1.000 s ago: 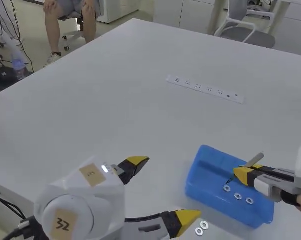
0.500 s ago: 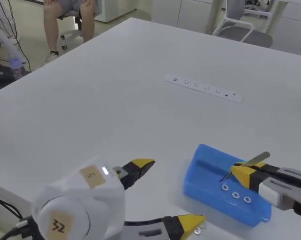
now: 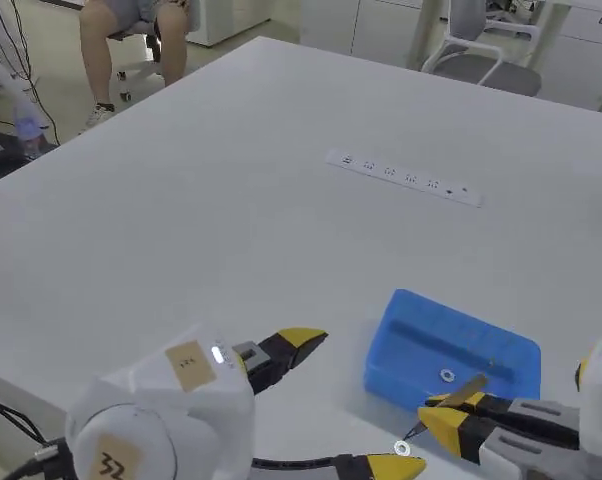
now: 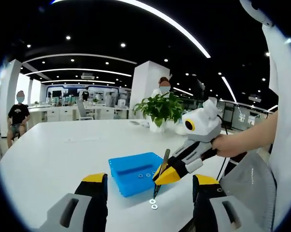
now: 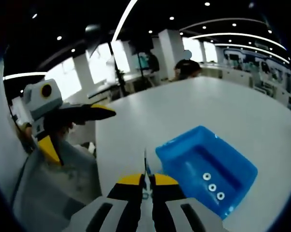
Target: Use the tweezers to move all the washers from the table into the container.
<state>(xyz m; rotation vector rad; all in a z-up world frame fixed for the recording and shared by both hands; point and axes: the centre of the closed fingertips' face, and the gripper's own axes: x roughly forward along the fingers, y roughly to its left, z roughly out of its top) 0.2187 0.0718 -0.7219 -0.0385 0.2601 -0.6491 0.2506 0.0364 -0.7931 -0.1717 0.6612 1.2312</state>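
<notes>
A blue container (image 3: 451, 345) sits near the table's front edge, with three washers (image 5: 212, 187) lying in it. In front of it on the white table lie two washers (image 4: 153, 204), one of them (image 3: 402, 449) close to the edge. My right gripper (image 3: 439, 420) is shut on thin metal tweezers (image 4: 161, 175). The tweezers' tip (image 3: 408, 436) points down just above the table washers. My left gripper (image 3: 349, 402) stands open on the left of them, its yellow-tipped jaws wide apart with nothing between them.
A white power strip (image 3: 403, 178) lies further back on the table. A person (image 3: 131, 30) sits on a chair beyond the far left corner. Office chairs (image 3: 481, 50) stand behind the table. Cables (image 3: 6, 60) hang at the left.
My right gripper has pulled the tweezers back from over the container and lowered them toward the washers on the table. The left gripper stays open, about where it was.
</notes>
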